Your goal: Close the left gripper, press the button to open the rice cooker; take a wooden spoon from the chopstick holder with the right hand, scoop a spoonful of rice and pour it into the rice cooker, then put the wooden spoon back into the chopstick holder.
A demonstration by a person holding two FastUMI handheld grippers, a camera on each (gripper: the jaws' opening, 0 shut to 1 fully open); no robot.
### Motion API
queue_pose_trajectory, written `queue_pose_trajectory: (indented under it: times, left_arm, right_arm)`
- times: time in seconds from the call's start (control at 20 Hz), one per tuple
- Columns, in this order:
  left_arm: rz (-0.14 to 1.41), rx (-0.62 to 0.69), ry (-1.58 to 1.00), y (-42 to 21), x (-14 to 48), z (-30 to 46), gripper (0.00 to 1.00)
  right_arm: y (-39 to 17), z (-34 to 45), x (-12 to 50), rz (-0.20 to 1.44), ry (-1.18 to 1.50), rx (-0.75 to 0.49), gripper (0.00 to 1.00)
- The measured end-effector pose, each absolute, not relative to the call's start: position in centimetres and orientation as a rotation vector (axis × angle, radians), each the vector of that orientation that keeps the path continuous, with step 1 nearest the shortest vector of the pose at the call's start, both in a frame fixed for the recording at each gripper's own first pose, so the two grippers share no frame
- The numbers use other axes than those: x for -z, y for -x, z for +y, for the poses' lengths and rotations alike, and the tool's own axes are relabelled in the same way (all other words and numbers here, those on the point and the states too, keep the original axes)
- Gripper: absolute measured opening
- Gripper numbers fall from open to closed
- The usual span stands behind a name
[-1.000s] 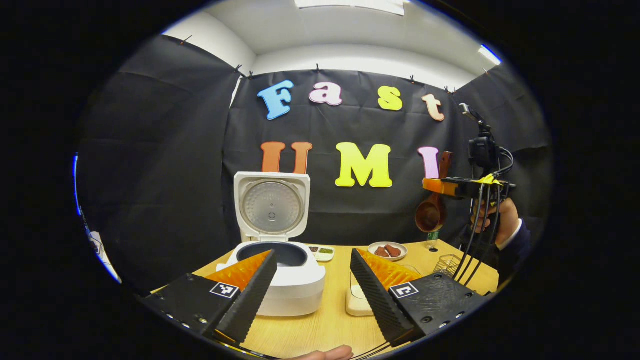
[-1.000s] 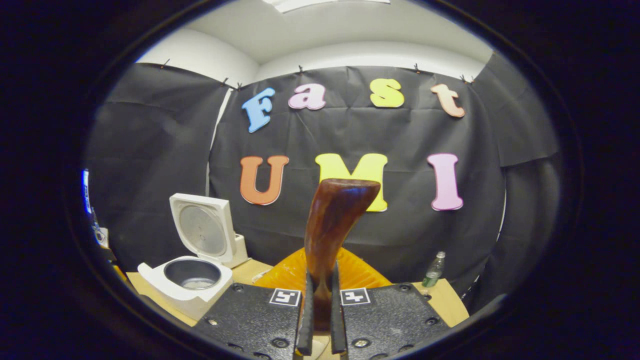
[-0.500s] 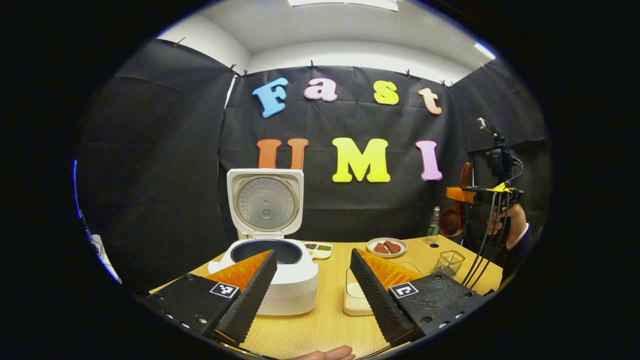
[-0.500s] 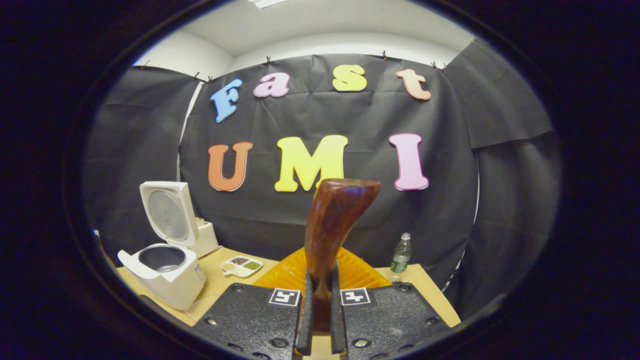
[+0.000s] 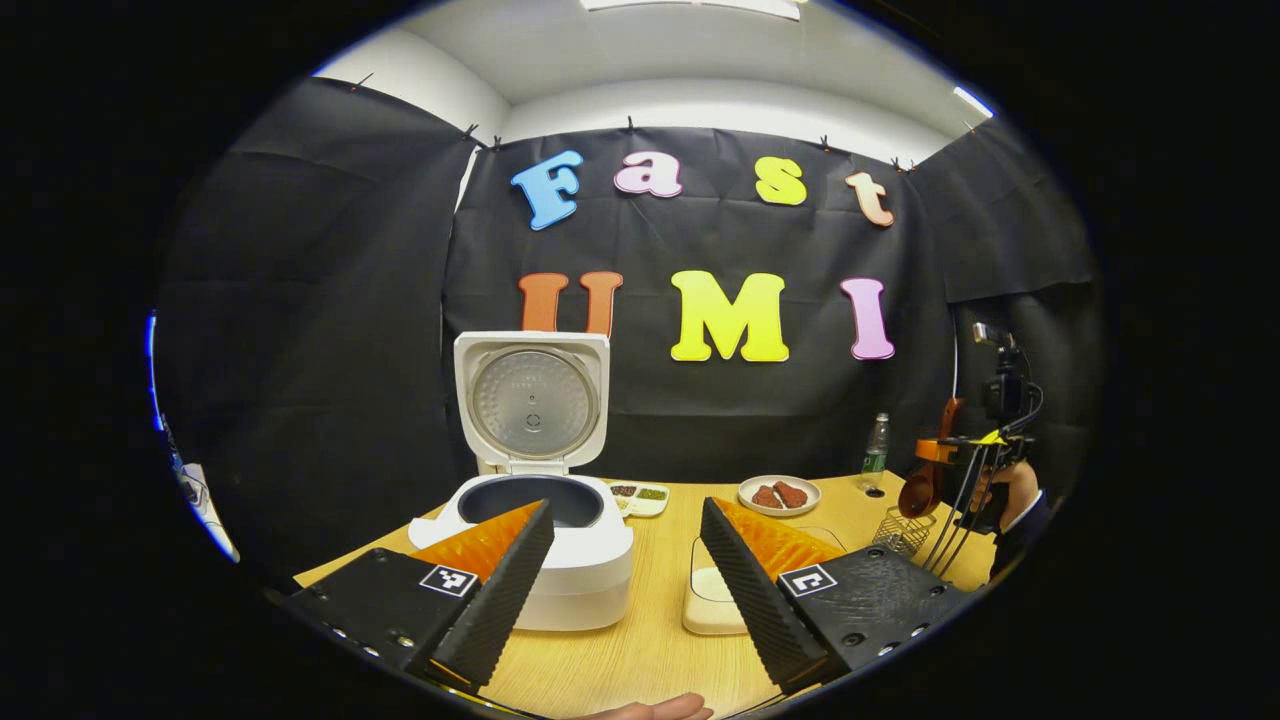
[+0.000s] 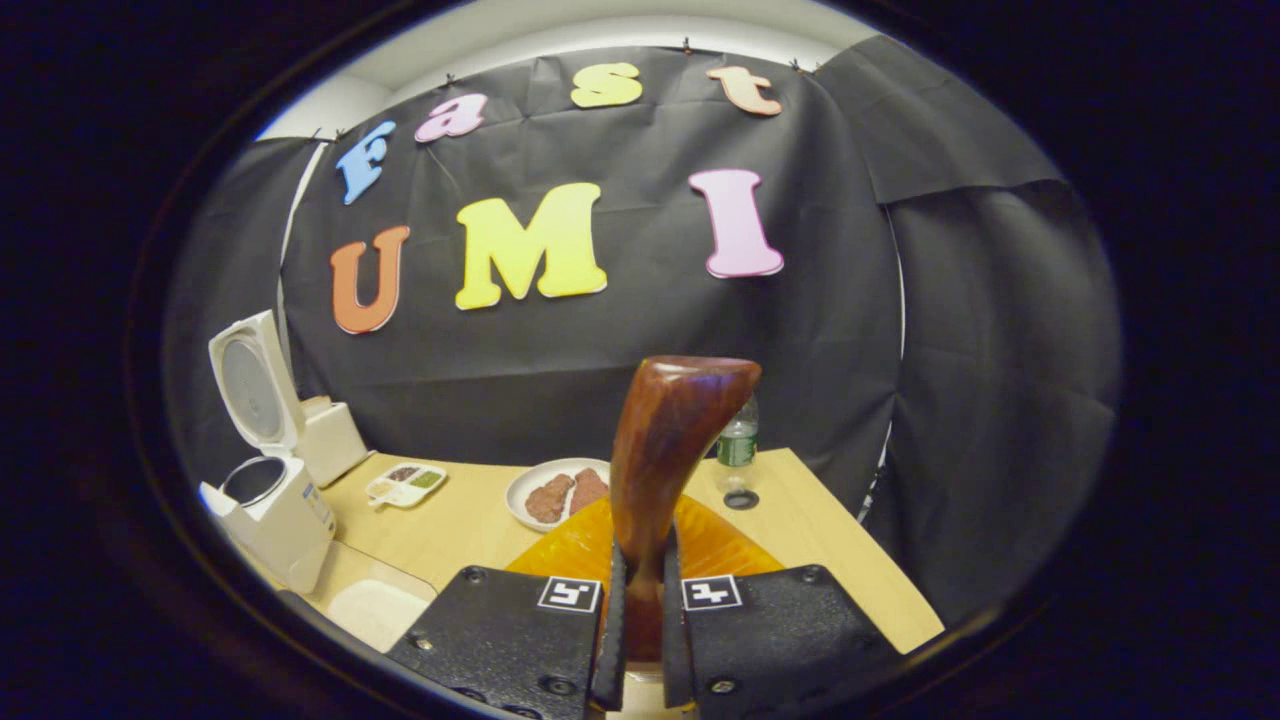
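Left gripper (image 5: 625, 560) spread apart, empty, low over the worktop (image 5: 650, 650). Rice cooker (image 5: 540, 520) just ahead, lid up. Right gripper (image 6: 640, 620) clamped on the wooden spoon (image 6: 665, 460) handle, bowl hanging just above the wire chopstick holder (image 5: 900, 532). Tray of rice (image 5: 712, 598) beside the cooker. No readable writing on the bottle (image 6: 737, 445) label.

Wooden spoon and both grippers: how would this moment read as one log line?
lid: open on rice cooker | left gripper: open, holds nothing | right gripper: shut on wooden spoon, bowl down above wire holder
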State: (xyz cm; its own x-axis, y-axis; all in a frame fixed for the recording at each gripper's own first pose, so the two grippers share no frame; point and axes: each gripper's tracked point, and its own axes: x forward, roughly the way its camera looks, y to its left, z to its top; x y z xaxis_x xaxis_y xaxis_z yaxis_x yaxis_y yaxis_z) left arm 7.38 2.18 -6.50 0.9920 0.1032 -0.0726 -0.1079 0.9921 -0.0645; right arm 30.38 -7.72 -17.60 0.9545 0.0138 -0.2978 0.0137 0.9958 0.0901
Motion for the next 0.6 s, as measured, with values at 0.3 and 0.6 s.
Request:
queue_pose_trajectory:
  times: [0.3,0.6]
  left_arm:
    - [0.056,-0.102,0.048,-10.0,4.7,2.4,0.94]
    - [0.053,-0.117,0.085,-12.6,2.5,4.8,0.94]
  right_arm:
    - [-29.9,-10.3,17.2,0.274,-0.098,0.043,0.63]
    - [-25.4,-10.7,12.7,0.201,-0.081,0.058,0.93]
